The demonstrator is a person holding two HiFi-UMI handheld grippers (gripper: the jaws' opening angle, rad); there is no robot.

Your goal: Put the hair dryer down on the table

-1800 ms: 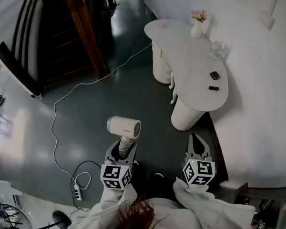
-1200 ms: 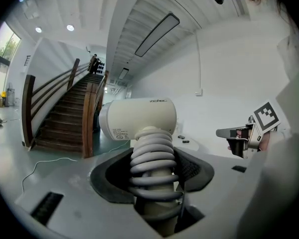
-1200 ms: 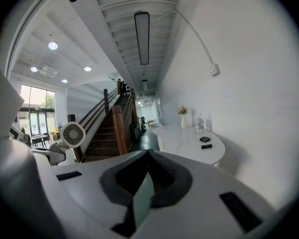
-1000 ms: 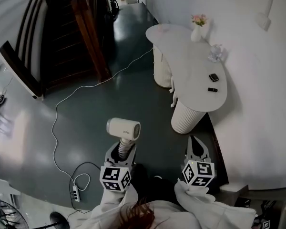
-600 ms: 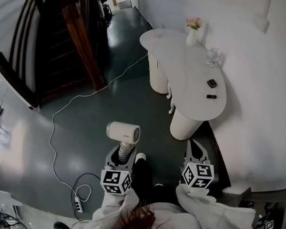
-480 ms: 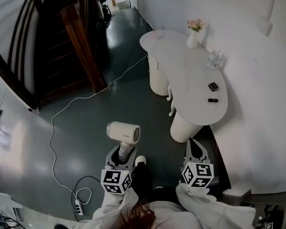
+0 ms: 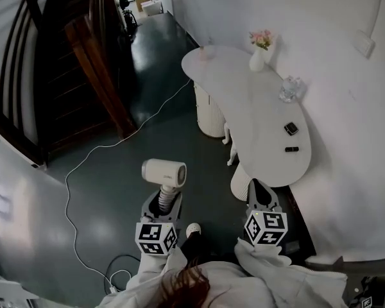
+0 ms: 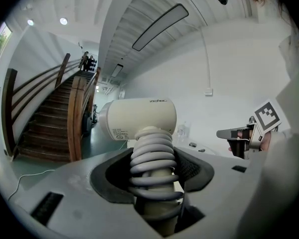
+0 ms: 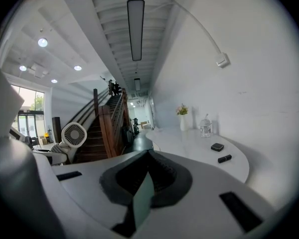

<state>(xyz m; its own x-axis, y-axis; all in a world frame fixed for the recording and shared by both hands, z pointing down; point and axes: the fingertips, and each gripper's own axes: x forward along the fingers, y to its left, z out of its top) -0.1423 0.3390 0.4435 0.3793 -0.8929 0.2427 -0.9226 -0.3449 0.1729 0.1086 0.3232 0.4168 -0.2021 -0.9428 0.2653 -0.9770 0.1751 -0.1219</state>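
Two tools showed low in the head view, each carrying a cube of square markers. The left tool had its grey jaws closed on the upright handle of the hair dryer, with the dark ribbed pads pressing from either side. A pale grey cord was wound in tight coils around that handle. The dryer's body was a short, smooth, cream cylinder lying crosswise on top of the handle. It hung in the air over the dark glossy floor, left of the worktop's near end and apart from it.

The right tool gripped nothing, its jaws drawn together to a point close by the worktop's near end. The worktop was a smooth white kidney-shaped slab on ribbed round pedestals. At its far end stood a white vase of pink flowers. Toward the wall side sat a clear glass jar, and nearer lay a small dark square object and a short dark stick. A thin white cable snaked over the floor left of the worktop.
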